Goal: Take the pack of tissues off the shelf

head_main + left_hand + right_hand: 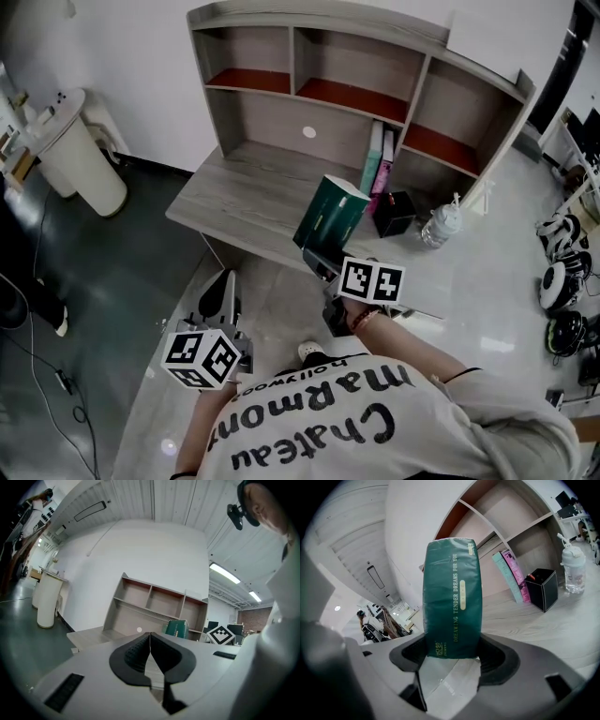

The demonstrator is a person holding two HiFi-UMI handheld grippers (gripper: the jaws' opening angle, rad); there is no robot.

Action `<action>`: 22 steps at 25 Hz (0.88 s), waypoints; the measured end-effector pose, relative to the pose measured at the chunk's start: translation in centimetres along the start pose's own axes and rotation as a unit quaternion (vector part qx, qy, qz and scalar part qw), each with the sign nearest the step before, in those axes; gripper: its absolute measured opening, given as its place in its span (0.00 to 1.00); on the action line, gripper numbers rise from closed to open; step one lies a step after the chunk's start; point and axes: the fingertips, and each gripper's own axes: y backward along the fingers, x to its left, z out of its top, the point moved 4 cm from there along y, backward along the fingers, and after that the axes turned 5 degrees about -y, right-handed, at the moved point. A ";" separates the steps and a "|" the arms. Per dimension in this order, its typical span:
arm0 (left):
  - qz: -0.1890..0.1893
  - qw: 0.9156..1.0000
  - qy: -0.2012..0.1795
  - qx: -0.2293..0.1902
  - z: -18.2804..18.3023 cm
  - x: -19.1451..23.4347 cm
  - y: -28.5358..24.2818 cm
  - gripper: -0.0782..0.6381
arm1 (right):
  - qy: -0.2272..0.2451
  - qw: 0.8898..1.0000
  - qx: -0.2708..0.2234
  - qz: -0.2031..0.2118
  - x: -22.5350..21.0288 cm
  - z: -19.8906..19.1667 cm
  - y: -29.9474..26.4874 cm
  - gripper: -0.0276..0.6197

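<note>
A dark green pack of tissues (329,214) (452,604) is clamped by its lower end in my right gripper (321,258) (452,654), tilted above the front of the desk (234,202), clear of the grey shelf unit (319,89). Both pads press on its sides. My left gripper (223,295) (149,660) hangs lower left, off the desk's front edge, with its jaws shut and nothing between them. The left gripper view also shows the green tissue pack (177,628) and the shelf unit (154,603) far ahead.
On the desk's right stand a teal and a pink book (379,159), a black box (395,213) and a clear water bottle (439,226). A white round bin (82,155) stands at left. Headsets (562,281) lie on the floor at right.
</note>
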 end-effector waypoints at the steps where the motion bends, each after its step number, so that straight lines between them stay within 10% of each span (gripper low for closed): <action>1: 0.000 1.000 0.000 0.001 -0.1 -0.1 0.5 0.13 | 0.001 1.000 -0.001 -0.001 0.1 -0.3 0.4 0.56; 22: -0.035 0.999 -0.001 0.011 -2.5 -3.5 5.7 0.13 | 0.011 0.999 -0.029 -0.014 0.6 -5.1 7.3 0.56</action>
